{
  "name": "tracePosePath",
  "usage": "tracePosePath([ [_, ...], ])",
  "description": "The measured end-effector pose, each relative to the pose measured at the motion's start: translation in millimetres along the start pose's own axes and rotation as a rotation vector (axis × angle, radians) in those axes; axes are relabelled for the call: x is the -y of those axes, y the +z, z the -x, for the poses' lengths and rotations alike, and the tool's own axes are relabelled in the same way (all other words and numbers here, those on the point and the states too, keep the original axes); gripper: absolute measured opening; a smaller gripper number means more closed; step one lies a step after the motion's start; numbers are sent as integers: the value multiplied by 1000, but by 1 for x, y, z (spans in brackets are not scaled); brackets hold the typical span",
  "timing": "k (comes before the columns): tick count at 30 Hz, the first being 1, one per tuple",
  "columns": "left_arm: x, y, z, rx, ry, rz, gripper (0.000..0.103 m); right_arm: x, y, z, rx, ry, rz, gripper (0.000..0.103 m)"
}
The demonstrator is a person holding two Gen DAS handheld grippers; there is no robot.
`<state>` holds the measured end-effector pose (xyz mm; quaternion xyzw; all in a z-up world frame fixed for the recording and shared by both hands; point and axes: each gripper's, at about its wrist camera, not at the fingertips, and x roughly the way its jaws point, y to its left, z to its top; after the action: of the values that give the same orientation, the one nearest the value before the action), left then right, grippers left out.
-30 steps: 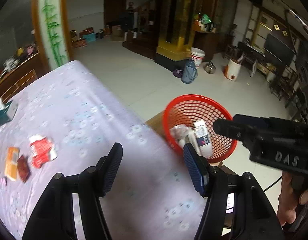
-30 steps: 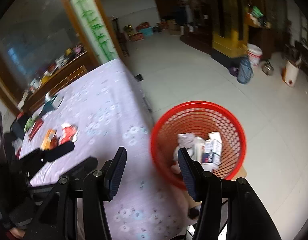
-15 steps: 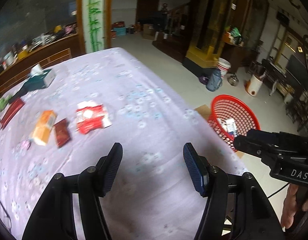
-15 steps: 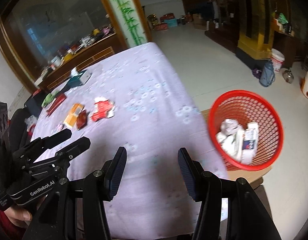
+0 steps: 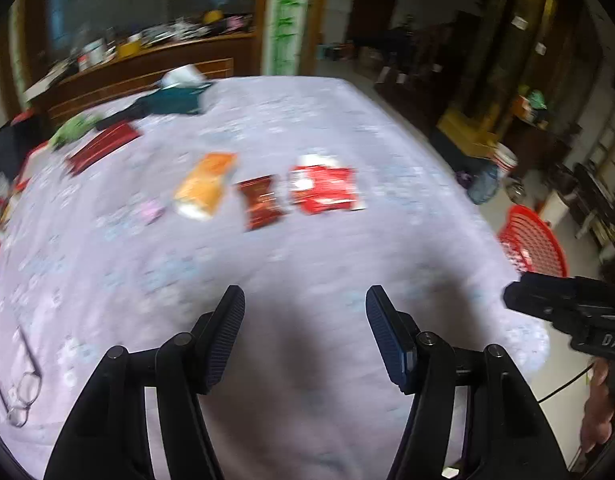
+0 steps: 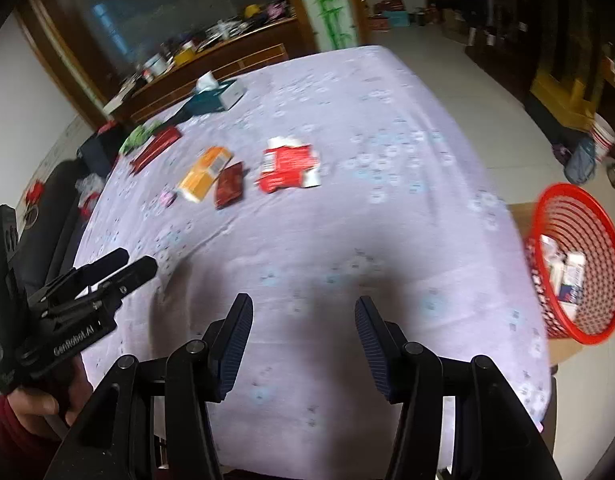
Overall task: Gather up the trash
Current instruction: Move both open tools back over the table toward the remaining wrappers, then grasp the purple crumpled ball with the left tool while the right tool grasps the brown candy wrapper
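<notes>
Both the left gripper [image 5: 305, 334] and right gripper [image 6: 303, 340] hang spread wide and empty over the lilac tablecloth [image 6: 347, 240]. Ahead of them lie a red wrapper [image 6: 289, 166], a dark red packet [image 6: 229, 190] and an orange packet [image 6: 203, 174]. Right of the right gripper, off the table edge, the red mesh basket [image 6: 587, 332] holds white cartons [image 6: 571, 280].

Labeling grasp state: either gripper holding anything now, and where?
Nothing held. Left gripper and right gripper are both open and empty above the tablecloth; wrappers lie untouched.

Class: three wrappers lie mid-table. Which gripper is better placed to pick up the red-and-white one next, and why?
Probably the right gripper: both are open and empty, but the red-and-white wrapper lies on the side toward the red basket, which stands on its side.
</notes>
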<state>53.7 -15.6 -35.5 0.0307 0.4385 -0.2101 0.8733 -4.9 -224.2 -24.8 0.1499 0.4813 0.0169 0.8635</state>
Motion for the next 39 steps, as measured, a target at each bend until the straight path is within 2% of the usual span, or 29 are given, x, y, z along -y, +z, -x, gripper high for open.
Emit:
tracePosePath([
  [7,-94,6,-7,-24,122,107,62,-34,17,-26,-40,35,39,57],
  [10,-127,21,-22,-33,120,159,62,-43,26,-32,-40,29,52,57],
  [13,-149,39,-47,-45,131,164,61,-47,32,-36,-45,23,53,57],
  [21,-166,70,-116,-126,98,182,43,-45,31,-45,-74,1,46,57],
  [24,-167,76,-134,-141,97,173,41,-43,32,-47,-81,0,43,57],
  [27,-170,78,-151,-166,108,174,28,-43,35,-50,-85,-1,43,57],
  [28,-173,79,-155,-172,106,179,26,-43,36,-51,-85,-1,44,57],
  [34,-174,77,-155,-134,105,176,24,-59,55,-65,-79,28,69,57],
  [39,-168,67,-127,-86,91,168,24,-82,81,-97,-62,39,115,57],
])
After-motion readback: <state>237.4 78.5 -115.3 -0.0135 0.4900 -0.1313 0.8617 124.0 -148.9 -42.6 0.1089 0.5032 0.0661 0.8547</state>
